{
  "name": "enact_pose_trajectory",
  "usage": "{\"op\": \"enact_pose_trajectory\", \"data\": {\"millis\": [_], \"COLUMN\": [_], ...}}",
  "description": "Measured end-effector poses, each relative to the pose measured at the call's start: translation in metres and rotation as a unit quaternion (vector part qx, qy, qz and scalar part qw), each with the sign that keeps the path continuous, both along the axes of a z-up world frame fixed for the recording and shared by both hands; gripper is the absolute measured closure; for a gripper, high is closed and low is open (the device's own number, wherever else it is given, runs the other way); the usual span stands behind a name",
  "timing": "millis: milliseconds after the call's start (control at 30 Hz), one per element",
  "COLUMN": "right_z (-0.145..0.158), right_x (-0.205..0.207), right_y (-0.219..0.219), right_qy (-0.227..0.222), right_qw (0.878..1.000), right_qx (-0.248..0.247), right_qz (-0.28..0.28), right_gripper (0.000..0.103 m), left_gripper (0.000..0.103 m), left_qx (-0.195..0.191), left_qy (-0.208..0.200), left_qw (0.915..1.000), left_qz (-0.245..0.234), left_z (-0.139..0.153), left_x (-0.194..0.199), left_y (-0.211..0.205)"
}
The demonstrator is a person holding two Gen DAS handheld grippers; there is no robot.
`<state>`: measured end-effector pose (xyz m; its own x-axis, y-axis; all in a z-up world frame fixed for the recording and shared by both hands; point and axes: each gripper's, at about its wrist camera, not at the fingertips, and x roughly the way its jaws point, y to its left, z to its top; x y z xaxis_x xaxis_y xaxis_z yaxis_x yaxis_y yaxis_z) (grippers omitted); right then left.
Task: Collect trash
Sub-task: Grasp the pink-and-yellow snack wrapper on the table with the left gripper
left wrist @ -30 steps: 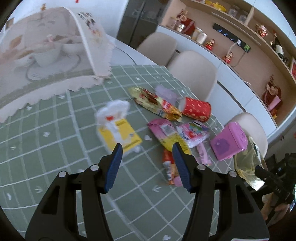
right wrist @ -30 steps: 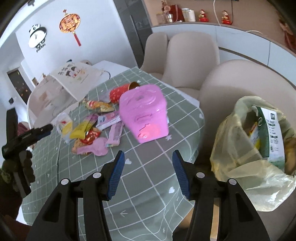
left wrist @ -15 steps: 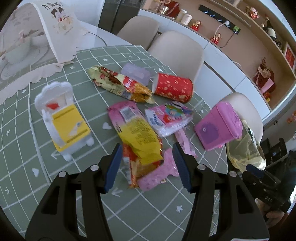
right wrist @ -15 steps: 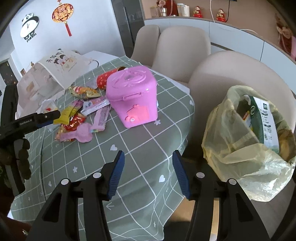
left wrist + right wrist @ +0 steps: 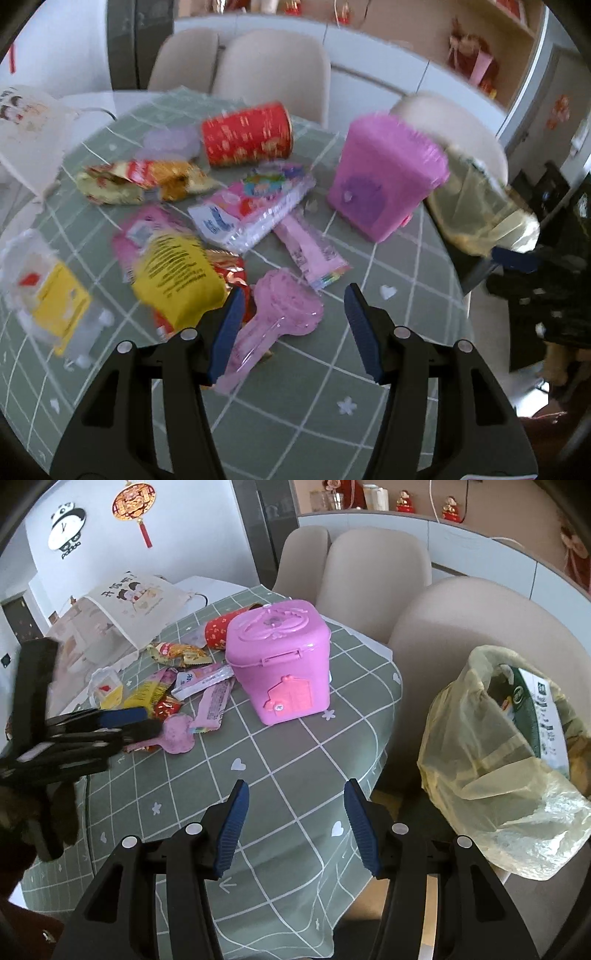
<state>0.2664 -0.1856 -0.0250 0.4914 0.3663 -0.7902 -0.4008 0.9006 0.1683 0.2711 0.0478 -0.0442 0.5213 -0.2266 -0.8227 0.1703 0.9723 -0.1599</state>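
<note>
Taking the pink box (image 5: 384, 177) as the marker: farthest to its left lies the white and yellow packet (image 5: 48, 291), then the yellow wrapper (image 5: 177, 277) atop a red one, then the pink spoon-shaped wrapper (image 5: 273, 317) and pink bar wrapper (image 5: 310, 251) close by its near-left side. The left gripper (image 5: 293, 325) hangs wide open and empty over the spoon-shaped wrapper. Closing there could pinch the overlapping red wrapper too, or skid the thin plastic across the tablecloth (image 5: 332, 387). Right of the box, off the table edge, the yellow trash bag (image 5: 509, 768) sags; a drop could miss its slumped mouth. The right gripper (image 5: 293, 827), wide open, holds nothing.
</note>
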Motion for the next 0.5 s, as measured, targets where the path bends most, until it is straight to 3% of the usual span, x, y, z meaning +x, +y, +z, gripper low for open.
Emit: {"op": "enact_pose_trajectory", "data": {"millis": [133,200,367,500], "right_z": [0.002,0.001,0.007,0.013], "right_x": [-0.001,0.000,0.006,0.011], "right_y": [-0.008,-0.009,0.009,0.036], "right_qy": [0.001,0.010,0.013,0.003], "right_qw": [1.000,1.000,1.000,1.000], "right_qx": [0.007,0.011,0.005,-0.002], "right_qz": [-0.015,-0.020,-0.003,0.026], "right_gripper": [0.052,0.052,0.052,0.052], "left_gripper": [0.050,0.057,0.078,0.084], "left_qx": [0.007,0.012,-0.018,-0.060], "left_qy": [0.026,0.033,0.038,0.024], "left_qw": [0.9996,0.9994,0.9989,0.9963], "left_qz": [-0.003,0.001,0.023,0.057], "left_z": [-0.014,-0.017,-0.013,0.003], "left_x": [0.003,0.000,-0.017,-0.043], "left_y": [-0.002,-0.003,0.007,0.027]}}
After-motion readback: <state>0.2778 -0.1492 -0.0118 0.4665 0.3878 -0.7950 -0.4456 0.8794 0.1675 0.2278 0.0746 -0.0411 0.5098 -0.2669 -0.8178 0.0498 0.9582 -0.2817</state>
